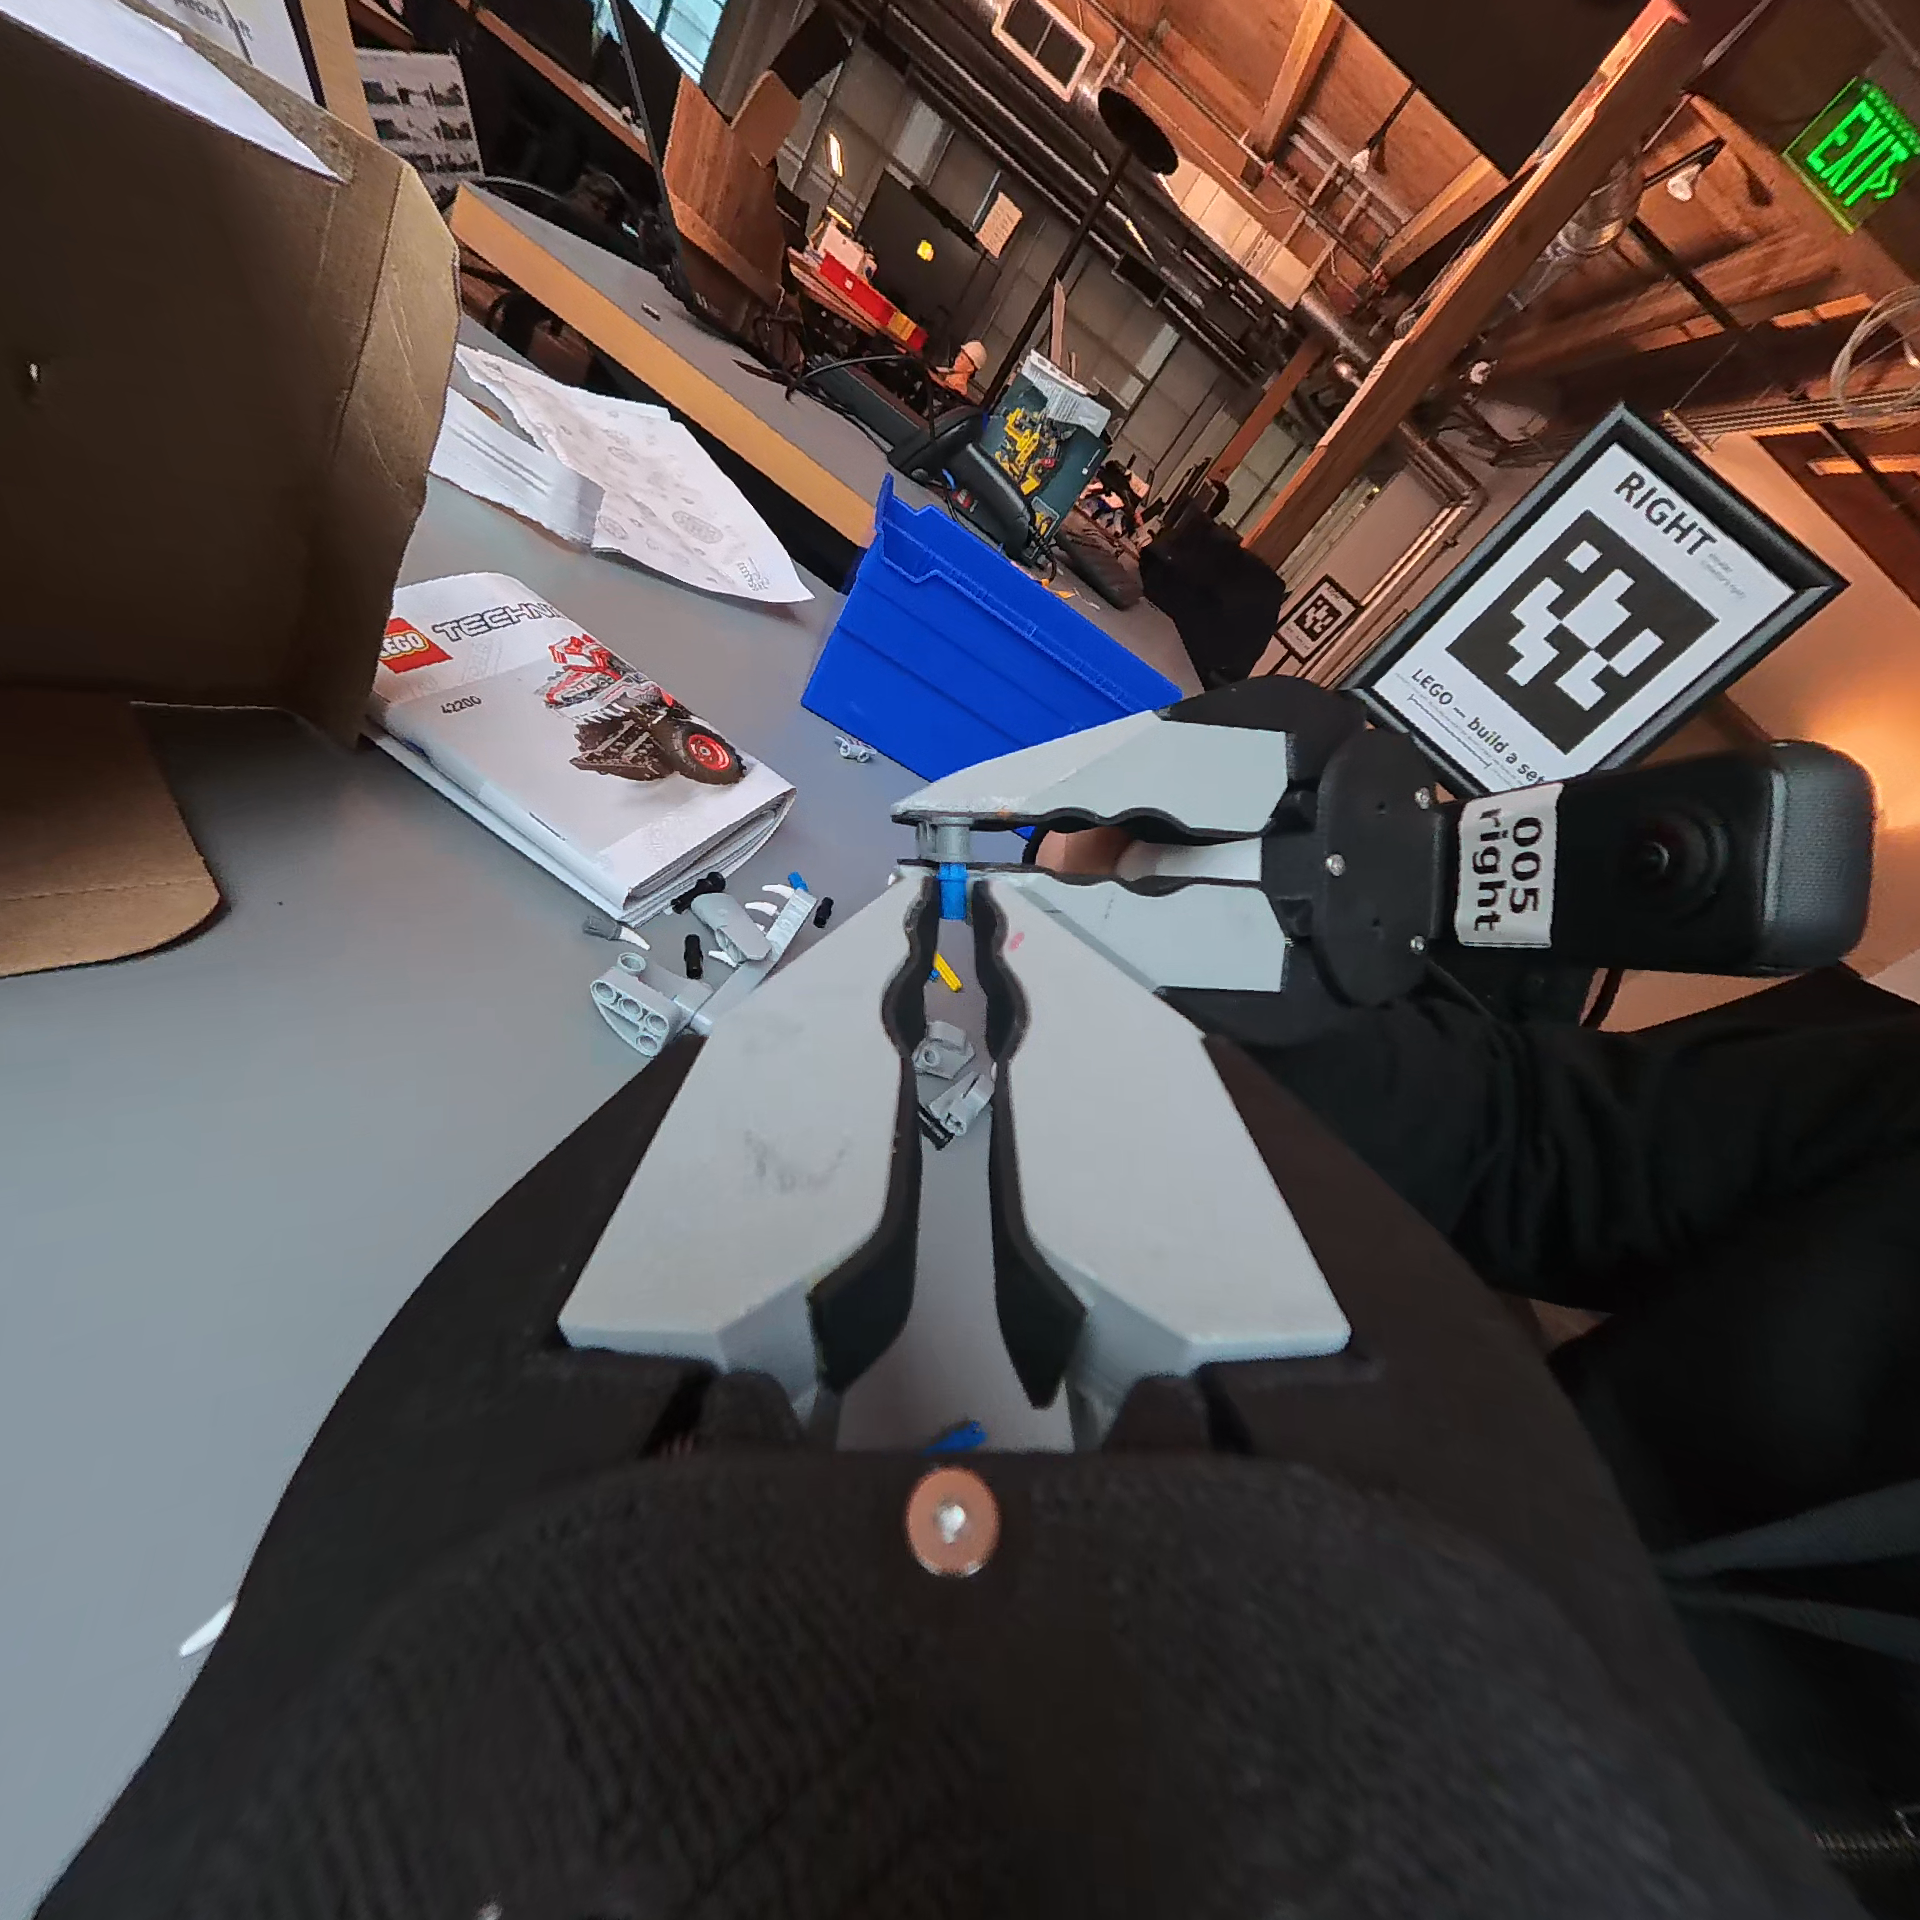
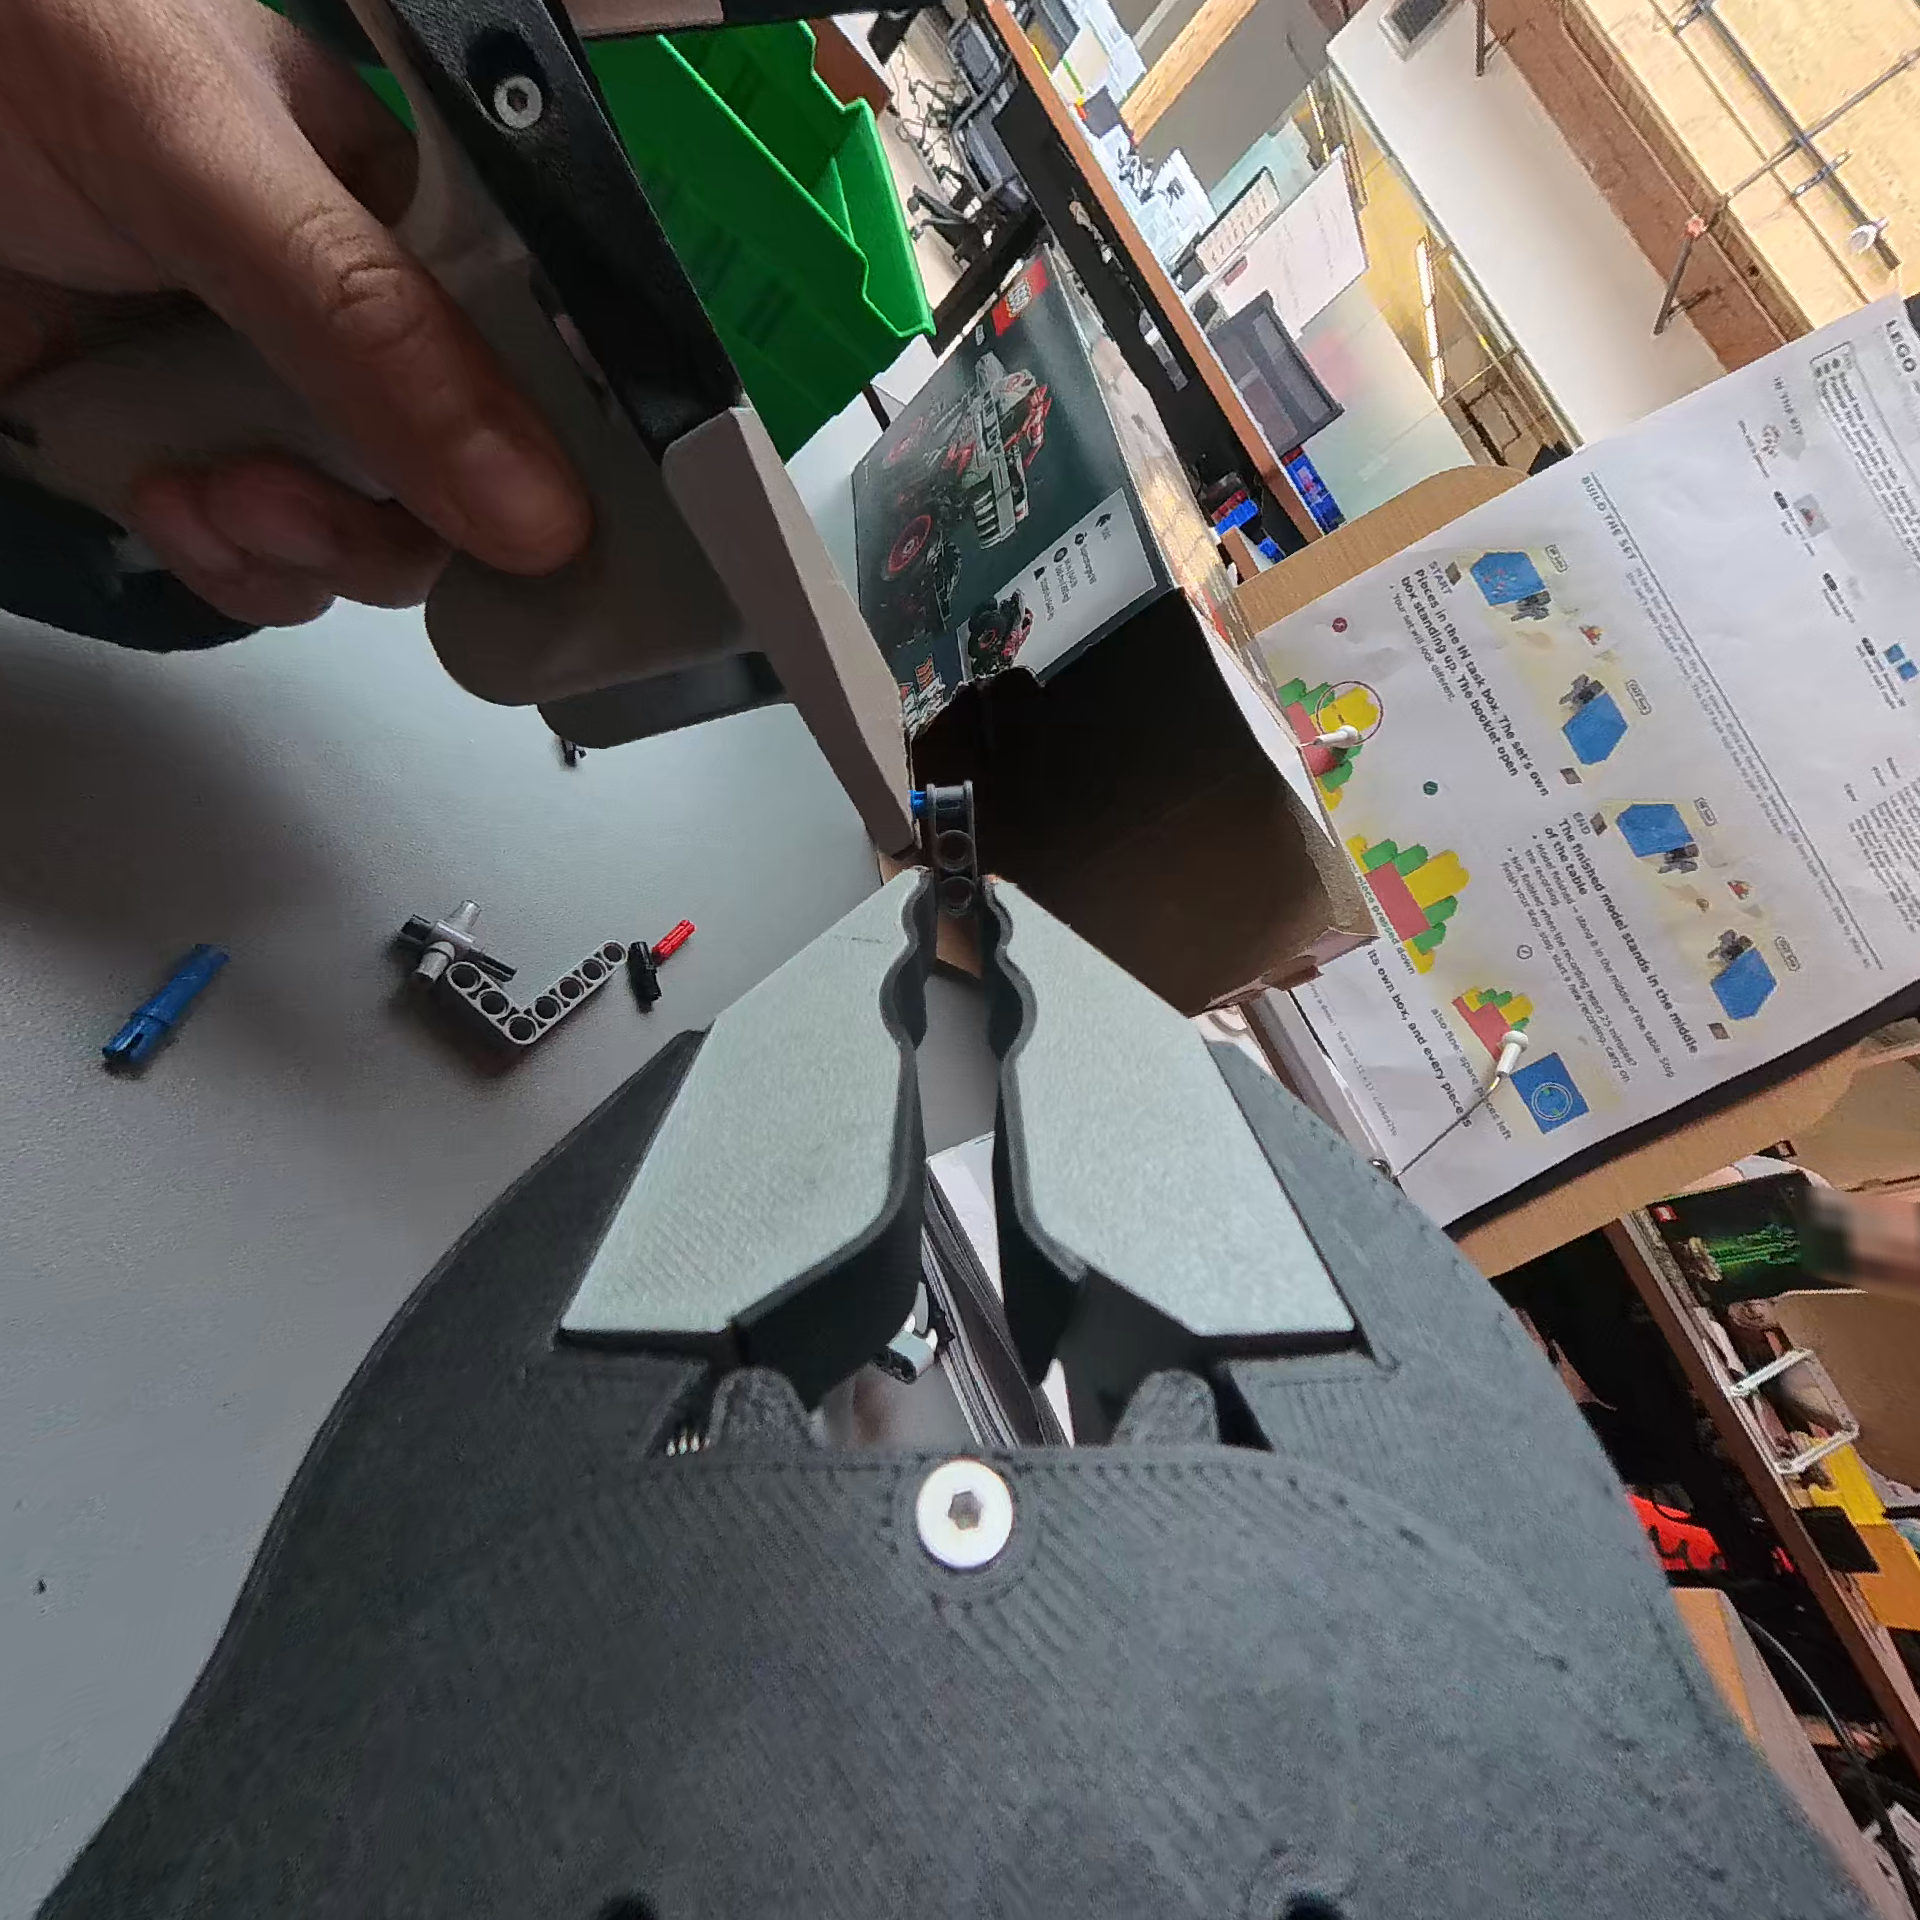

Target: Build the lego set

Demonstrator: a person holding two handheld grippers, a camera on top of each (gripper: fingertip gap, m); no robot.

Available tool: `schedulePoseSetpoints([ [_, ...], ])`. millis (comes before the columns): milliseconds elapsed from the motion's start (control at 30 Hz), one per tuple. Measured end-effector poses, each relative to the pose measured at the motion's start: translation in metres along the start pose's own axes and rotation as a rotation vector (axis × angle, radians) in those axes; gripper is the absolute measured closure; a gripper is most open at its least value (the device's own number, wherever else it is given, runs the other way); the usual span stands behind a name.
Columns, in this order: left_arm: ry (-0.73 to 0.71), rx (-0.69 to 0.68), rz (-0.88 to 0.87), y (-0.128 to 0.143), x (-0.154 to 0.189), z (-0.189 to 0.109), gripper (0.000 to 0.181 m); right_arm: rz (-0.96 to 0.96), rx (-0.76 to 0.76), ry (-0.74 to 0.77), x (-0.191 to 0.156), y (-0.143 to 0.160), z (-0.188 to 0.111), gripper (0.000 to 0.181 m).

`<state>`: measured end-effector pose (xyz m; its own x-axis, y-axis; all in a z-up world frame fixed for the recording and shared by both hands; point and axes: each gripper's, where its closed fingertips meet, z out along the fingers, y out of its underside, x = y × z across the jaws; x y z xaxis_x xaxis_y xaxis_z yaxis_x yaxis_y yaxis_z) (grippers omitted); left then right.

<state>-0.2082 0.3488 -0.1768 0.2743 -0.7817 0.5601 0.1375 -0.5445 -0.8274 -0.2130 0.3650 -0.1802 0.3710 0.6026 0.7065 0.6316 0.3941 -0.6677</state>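
The blue pin (image 1: 950,896), pinched in your left gripper (image 1: 948,883), points straight into the beam (image 2: 954,844) clamped by your right gripper (image 2: 954,894), both meeting tip to tip.

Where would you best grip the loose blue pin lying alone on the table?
Across the middle of its shaft. The blue pin lies flat on the grey table, clear of the grey L-shaped beam. So I would come straight down from above, one finger on each long side, closing across its narrow width.
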Motion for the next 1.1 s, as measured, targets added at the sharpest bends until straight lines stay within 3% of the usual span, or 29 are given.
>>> schedulePoseSetpoints([
  [267,-0.078,-0.062,0.081,0.008,-0.003,0.000,0.179,-0.011,-0.055,0.026,-0.002,0.003,-0.002,0.177],
  [533,-0.087,-0.027,0.026,0.004,-0.005,-0.001,0.180,0.034,-0.069,0.083,0.007,0.001,0.003,0.178],
  [600,-0.100,-0.155,0.018,0.030,-0.009,0.004,0.179,0.041,-0.105,0.335,0.059,0.015,-0.008,0.178],
  [633,-0.086,-0.184,0.008,0.042,-0.006,0.011,0.179,0.155,-0.098,0.323,0.073,0.024,-0.012,0.178],
  [700,-0.082,-0.161,0.031,0.040,-0.004,0.022,0.179,0.338,-0.019,0.137,0.065,0.026,-0.011,0.177],
  [833,-0.169,-0.181,0.148,0.034,-0.016,0.020,0.179,0.275,0.000,0.175,0.071,0.033,-0.018,0.178],
  [967,-0.186,-0.308,0.128,0.053,-0.025,0.016,0.179,0.309,0.010,-0.088,0.036,0.040,-0.007,0.177],
  [1033,-0.175,-0.398,0.113,0.065,-0.023,0.016,0.179,0.286,-0.009,-0.108,0.031,0.046,-0.007,0.177],
  [1100,-0.202,-0.417,0.155,0.068,-0.025,0.017,0.179,0.286,0.024,-0.291,0.005,0.038,-0.011,0.177],
])
